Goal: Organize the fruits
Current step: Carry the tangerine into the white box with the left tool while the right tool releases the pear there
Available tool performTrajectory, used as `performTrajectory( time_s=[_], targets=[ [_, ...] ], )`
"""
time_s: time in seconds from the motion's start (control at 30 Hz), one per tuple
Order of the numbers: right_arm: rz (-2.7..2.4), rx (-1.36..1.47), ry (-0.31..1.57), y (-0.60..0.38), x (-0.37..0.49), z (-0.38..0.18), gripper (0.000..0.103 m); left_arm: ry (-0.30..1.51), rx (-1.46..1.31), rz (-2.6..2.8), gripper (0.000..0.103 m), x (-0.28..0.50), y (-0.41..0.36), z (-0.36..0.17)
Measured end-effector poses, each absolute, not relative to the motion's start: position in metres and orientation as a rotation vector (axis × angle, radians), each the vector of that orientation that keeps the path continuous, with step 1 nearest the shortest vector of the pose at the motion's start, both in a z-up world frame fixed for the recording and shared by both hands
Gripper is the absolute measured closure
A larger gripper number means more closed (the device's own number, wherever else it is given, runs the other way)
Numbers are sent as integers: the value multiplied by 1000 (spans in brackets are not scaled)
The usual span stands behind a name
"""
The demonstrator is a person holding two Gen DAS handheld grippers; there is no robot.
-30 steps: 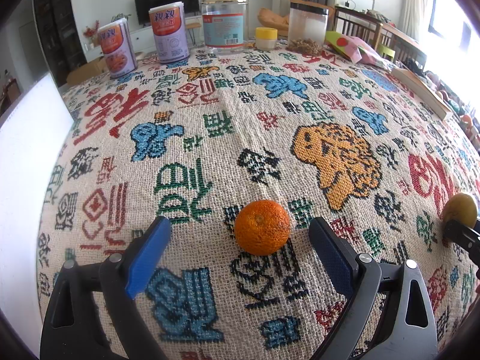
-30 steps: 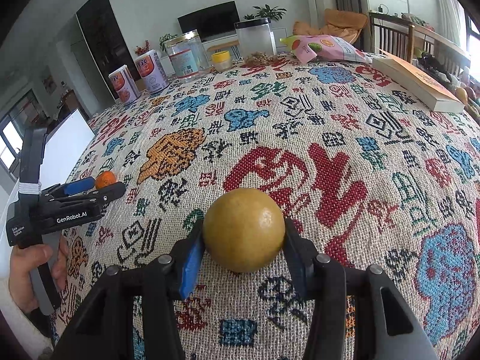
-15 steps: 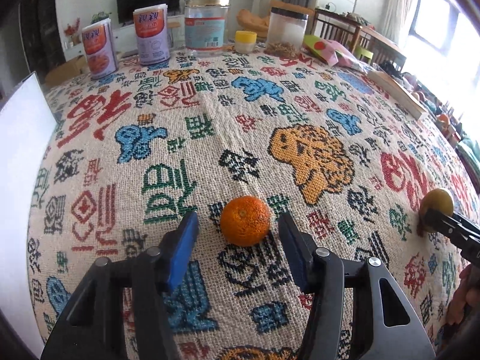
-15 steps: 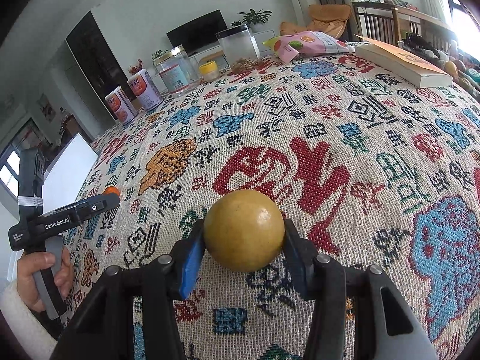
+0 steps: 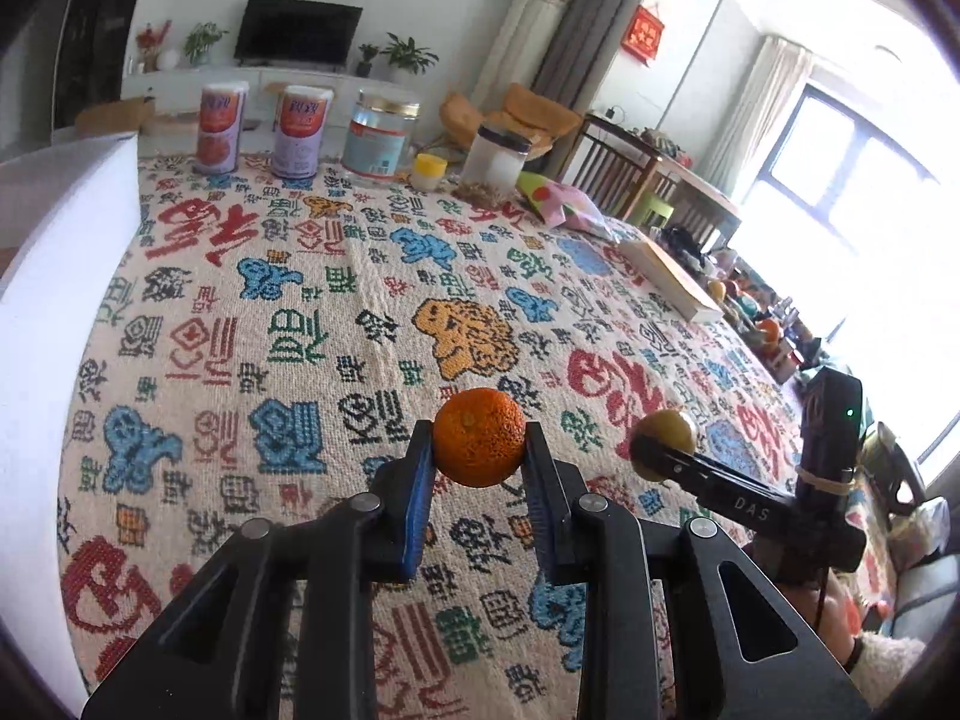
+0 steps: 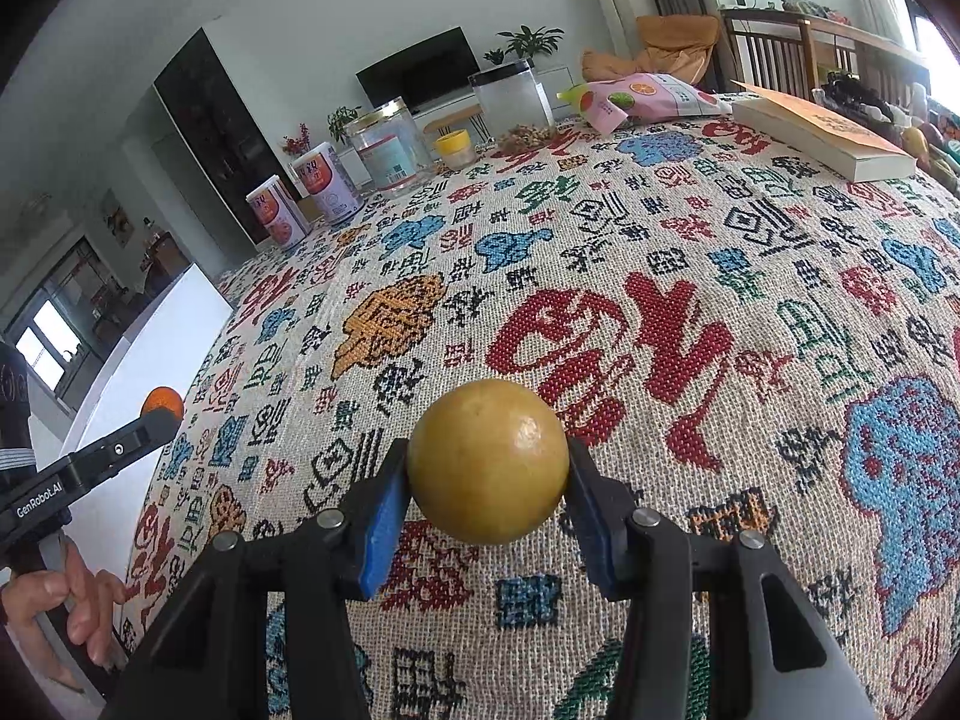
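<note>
My left gripper [image 5: 478,457] is shut on a small orange mandarin [image 5: 478,437], held clear above the patterned tablecloth [image 5: 312,300]. From the right wrist view the same mandarin [image 6: 162,401] shows at the far left at the tip of the left gripper [image 6: 157,414]. My right gripper [image 6: 487,480] is shut on a round yellow-brown fruit [image 6: 487,461], also lifted off the cloth. That fruit [image 5: 665,443] appears in the left wrist view to the right of the mandarin, at the tip of the right gripper [image 5: 657,450].
Two cans [image 5: 219,127], a clear jar [image 5: 383,139], a yellow-lidded pot [image 5: 428,171], a square jar [image 5: 495,161] and a snack bag [image 5: 558,201] line the far edge. A book [image 6: 822,133] lies at the right. A white panel [image 5: 54,300] borders the left side.
The left jaws closed on the mandarin and lifted it off the cloth, with the view tilting up. The right gripper kept hold of the yellow fruit and shifted only slightly.
</note>
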State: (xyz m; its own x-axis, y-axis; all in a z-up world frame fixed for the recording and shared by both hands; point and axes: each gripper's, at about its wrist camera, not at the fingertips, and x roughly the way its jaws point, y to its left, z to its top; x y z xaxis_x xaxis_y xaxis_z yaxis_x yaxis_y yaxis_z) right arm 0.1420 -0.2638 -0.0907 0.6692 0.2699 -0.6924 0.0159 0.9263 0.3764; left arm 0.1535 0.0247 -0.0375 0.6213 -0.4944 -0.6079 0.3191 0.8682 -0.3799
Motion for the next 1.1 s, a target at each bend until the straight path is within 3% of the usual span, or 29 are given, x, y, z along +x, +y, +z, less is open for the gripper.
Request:
performTrajectory(
  time_s=[0.4,0.63,0.77,0.9,1.1],
  targets=[
    [302,331,827,-208,100,-52,53,623,-513,-652,75,65,97,93],
    [455,252,843,-144,100,-8,53,653,-679,-556,74,45,201,135],
    [623,206,845,-81,107,24,53,704,-581,-302,74,54,262,114],
    [791,130,889,1,117,43,53,833,-477,-67,74,86,302,56],
    [932,-147,1029,127,128,29,53,988,-387,56,74,140,323,-4]
  ],
)
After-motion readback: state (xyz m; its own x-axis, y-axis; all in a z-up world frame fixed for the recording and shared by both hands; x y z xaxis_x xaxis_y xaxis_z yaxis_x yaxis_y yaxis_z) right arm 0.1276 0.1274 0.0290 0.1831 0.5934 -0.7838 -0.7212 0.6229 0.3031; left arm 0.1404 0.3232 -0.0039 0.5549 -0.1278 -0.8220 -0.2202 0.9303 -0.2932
